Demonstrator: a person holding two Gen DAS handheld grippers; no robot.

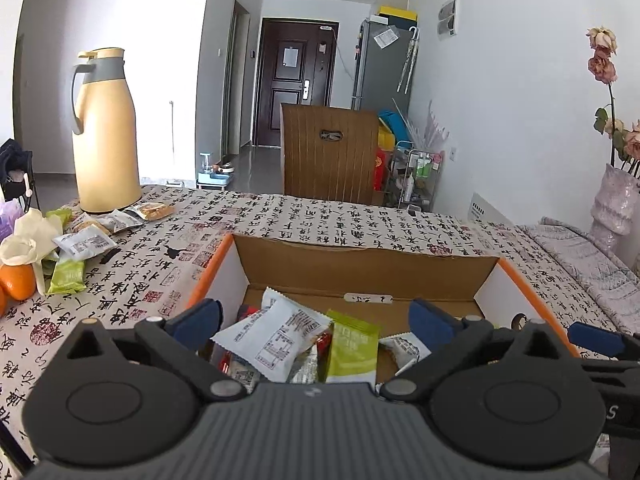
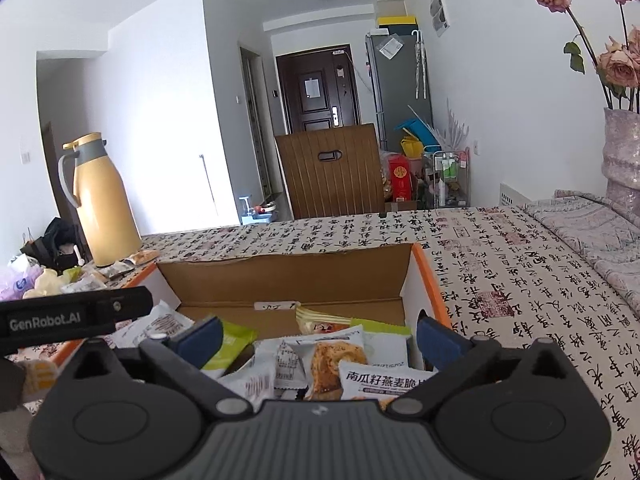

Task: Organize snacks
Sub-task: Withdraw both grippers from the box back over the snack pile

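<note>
Both pairs of jaws are spread wide and grasp nothing: the left gripper and the right gripper hang over the open cardboard box, with snack packets lying loose inside it beneath them. More packets sit scattered on the surface at the far left, near a yellow thermos and an orange. A vase of flowers stands at the right.
</note>
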